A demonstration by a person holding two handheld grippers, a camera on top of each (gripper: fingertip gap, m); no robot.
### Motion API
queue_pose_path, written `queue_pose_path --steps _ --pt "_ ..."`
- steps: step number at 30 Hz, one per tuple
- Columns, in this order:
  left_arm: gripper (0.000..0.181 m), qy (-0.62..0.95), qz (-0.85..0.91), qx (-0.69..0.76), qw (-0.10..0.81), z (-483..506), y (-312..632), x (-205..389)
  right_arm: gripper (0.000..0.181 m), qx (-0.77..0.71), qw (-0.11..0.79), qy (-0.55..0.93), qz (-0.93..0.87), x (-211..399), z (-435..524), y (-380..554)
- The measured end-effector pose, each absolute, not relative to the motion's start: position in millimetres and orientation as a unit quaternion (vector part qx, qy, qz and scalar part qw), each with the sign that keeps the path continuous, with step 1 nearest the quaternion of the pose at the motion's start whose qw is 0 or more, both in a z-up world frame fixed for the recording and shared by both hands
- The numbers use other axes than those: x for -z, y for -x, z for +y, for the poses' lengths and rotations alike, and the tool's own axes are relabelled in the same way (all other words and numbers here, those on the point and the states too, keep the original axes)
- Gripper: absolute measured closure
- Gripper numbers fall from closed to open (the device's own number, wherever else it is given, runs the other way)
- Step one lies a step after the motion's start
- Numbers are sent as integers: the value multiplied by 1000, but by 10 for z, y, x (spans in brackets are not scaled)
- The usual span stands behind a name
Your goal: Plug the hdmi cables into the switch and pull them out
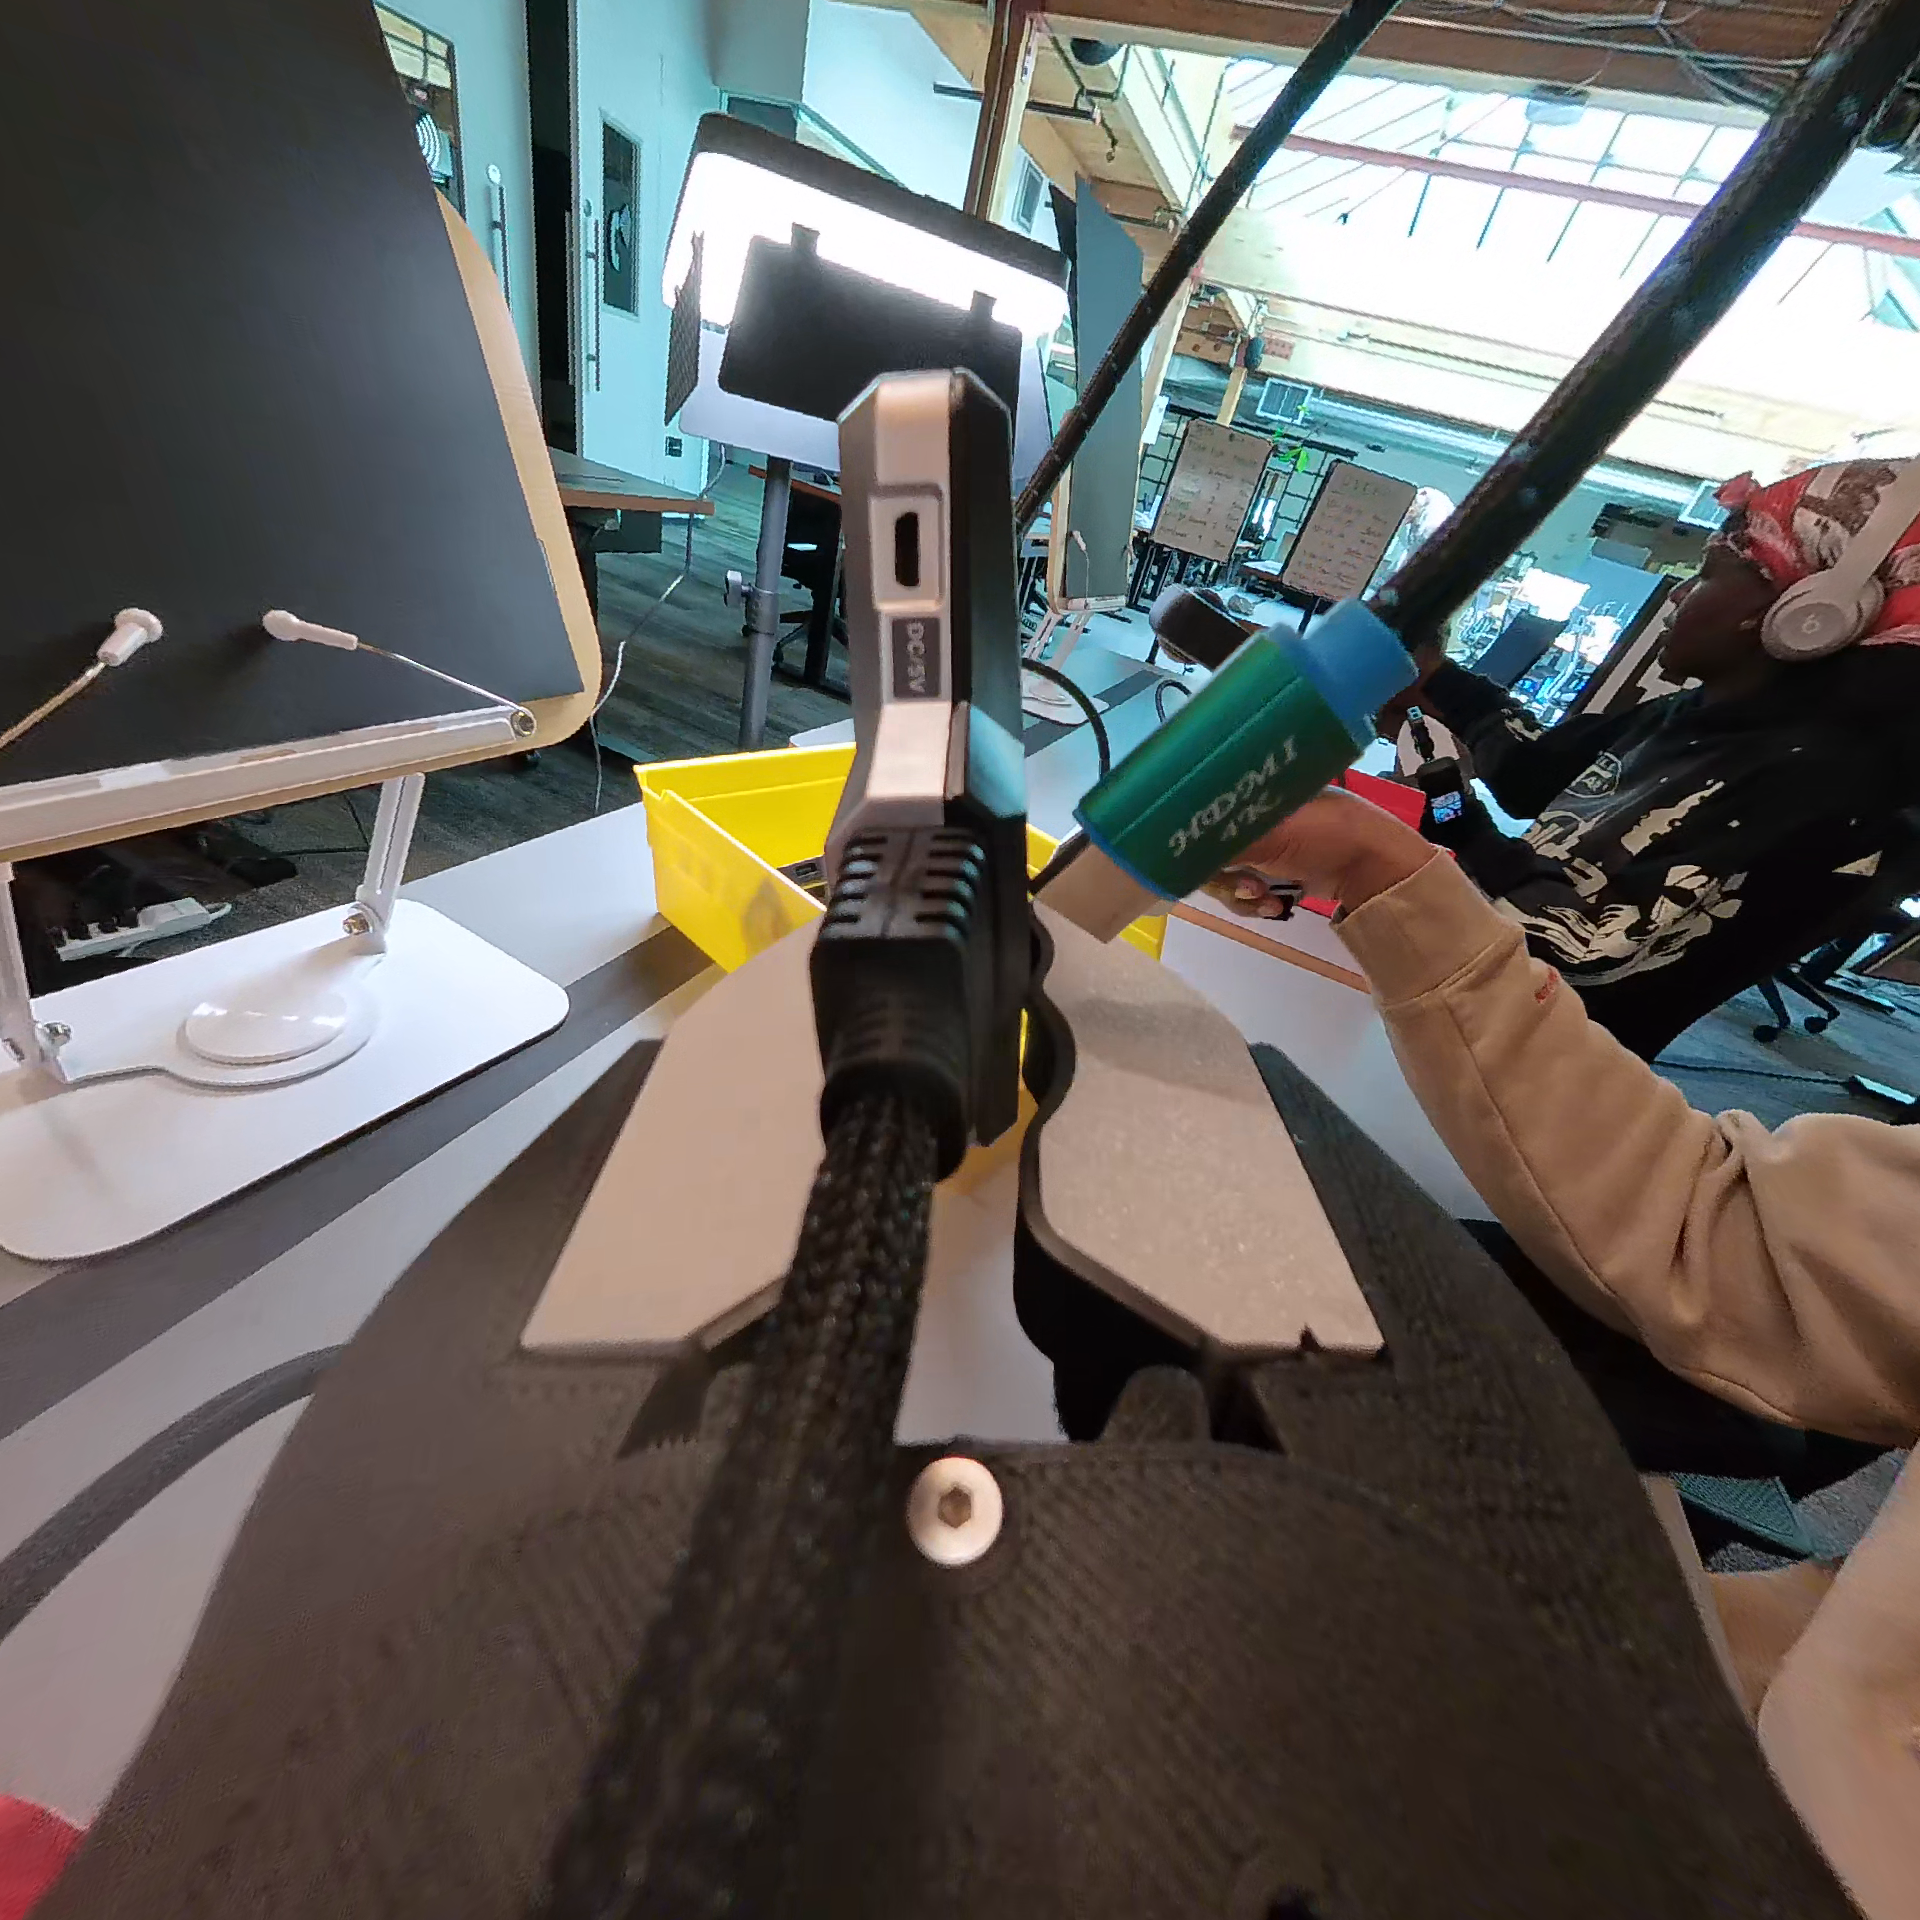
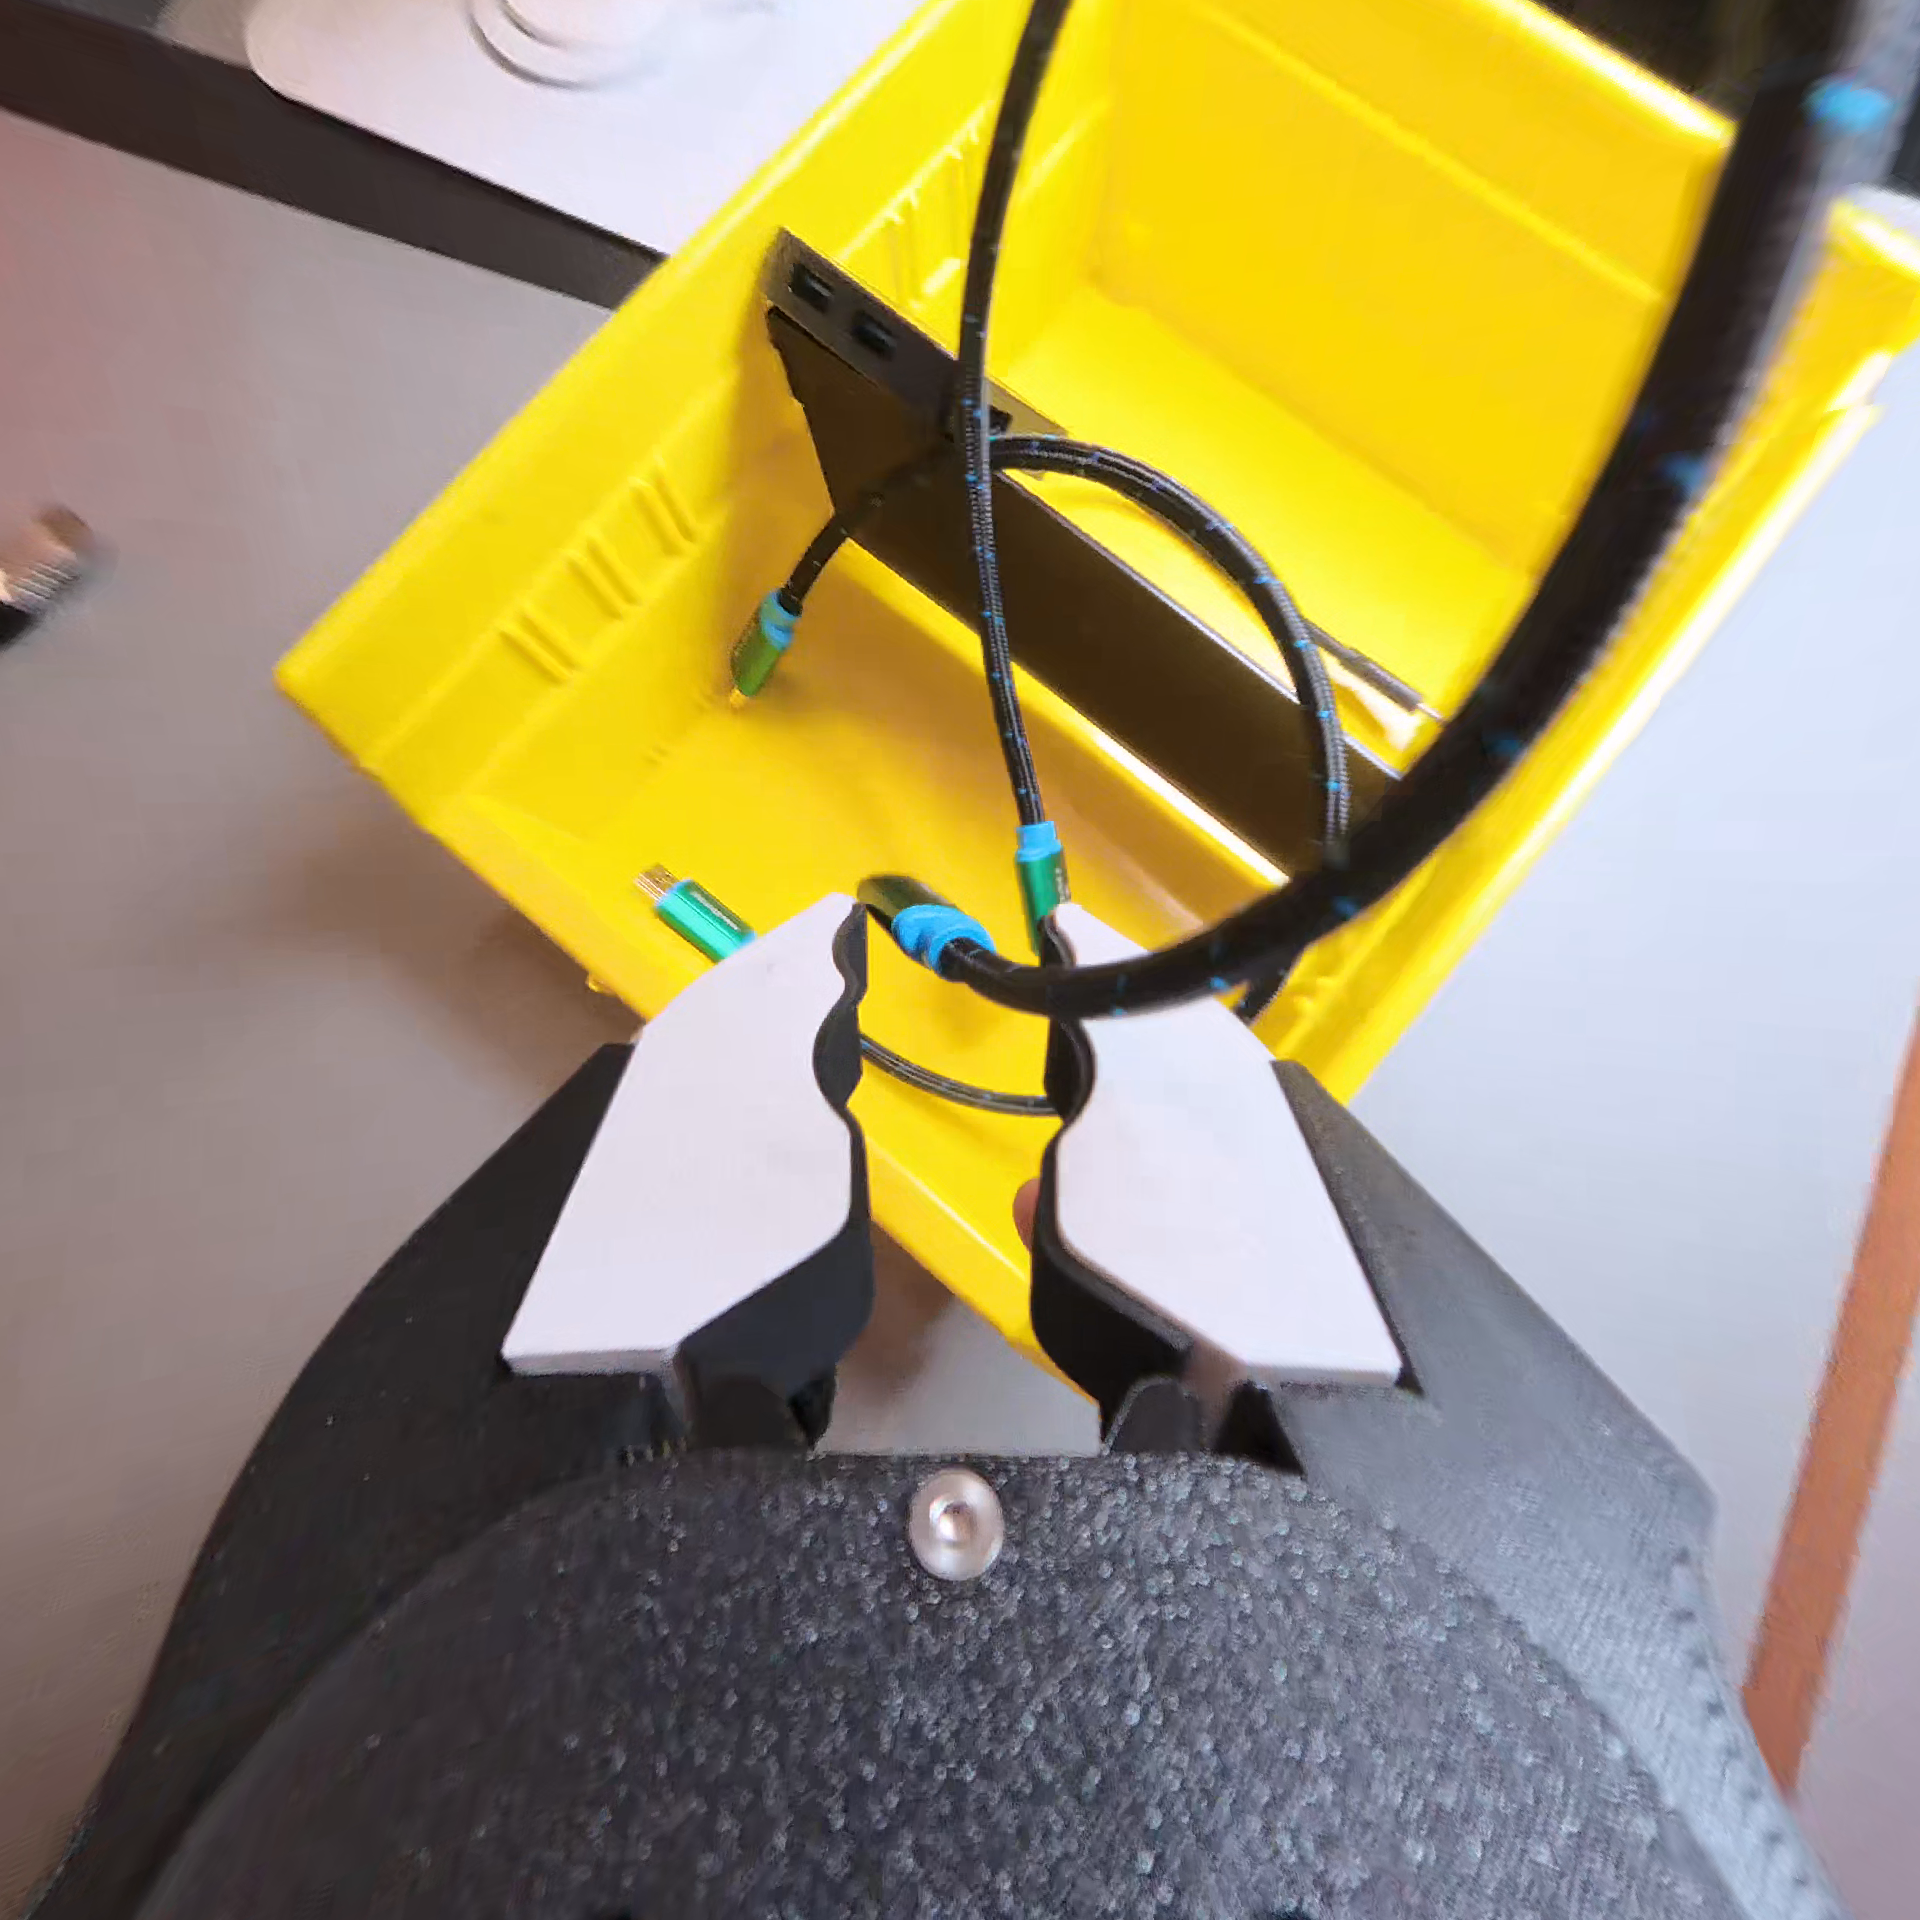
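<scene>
- Left tongs (image 1: 925,935): pinching the switch (image 1: 914,582) by its lower end and holding it upright in the air above the desk (image 1: 582,894). A black braided cable (image 1: 862,1195) is already sitting in the switch's near socket and trailing back between the fingers.
- Side port on the switch: facing the camera and standing empty.
- Green plug (image 1: 1216,800): hanging just beside the switch on a taut dark cable (image 1: 1610,364), tip angling toward it but not touching. What is carrying it cannot be told.
- Right tongs (image 2: 951,920): spread and gripping nothing, hovering over the near wall of the yellow bin (image 2: 520,644), which is standing near what looks like the desk's right edge.
- Bin contents: a blue-collared plug (image 2: 914,914) is lying between the fingertips, two more green plugs (image 2: 696,914) (image 2: 764,644) are resting loose, and looped cables are crossing a black ported panel (image 2: 1039,520).
- Risk, slip: pushing a plug in sideways is likely to twist the switch, because the pinch is sitting low on it.
- Risk, misalignment: the green plug is approaching at an angle, so it may be scraping the casing instead of entering.
- Risk, wrong grasp: the right tongs may be closing on braid rather than plug body, since a cable is crossing their gap.
- Risk, snag: tangled loops may be dragging other plugs or the bin along.
</scene>
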State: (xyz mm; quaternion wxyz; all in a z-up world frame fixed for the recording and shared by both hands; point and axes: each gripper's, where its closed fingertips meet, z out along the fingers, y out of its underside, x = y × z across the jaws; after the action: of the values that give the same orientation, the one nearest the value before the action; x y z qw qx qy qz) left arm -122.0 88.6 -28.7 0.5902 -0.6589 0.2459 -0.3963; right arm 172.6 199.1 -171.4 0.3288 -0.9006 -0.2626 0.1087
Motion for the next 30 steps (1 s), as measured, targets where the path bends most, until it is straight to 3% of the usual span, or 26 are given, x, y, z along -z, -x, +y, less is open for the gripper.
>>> queue_pose_path --steps 5,13,14,15,16,21,27,30 --pt "159 663 249 395 586 885 1213 312 151 -63 344 901 -255 1653 2037 -1940" --pt "159 673 248 392 576 907 1204 379 146 91 475 842 -239 1198 2306 -2213" --pt "159 673 249 391 576 906 1203 385 150 100 489 833 -239 1160 2332 -2234" --pt "159 674 250 391 575 906 1202 389 166 86 498 826 -248 1155 2339 -2196" --pt "159 674 250 391 574 906 1200 394 168 50 500 824 -261 1182 2327 -2110" --pt "159 680 255 392 564 914 1177 445 175 -154 423 851 -271 1312 2115 -1699" --pt "159 685 257 391 559 937 1172 487 174 -26 342 903 -258 1701 2259 -2018" --pt "159 691 254 391 553 966 1190 535 132 84 398 879 -248 1497 2423 -2174"
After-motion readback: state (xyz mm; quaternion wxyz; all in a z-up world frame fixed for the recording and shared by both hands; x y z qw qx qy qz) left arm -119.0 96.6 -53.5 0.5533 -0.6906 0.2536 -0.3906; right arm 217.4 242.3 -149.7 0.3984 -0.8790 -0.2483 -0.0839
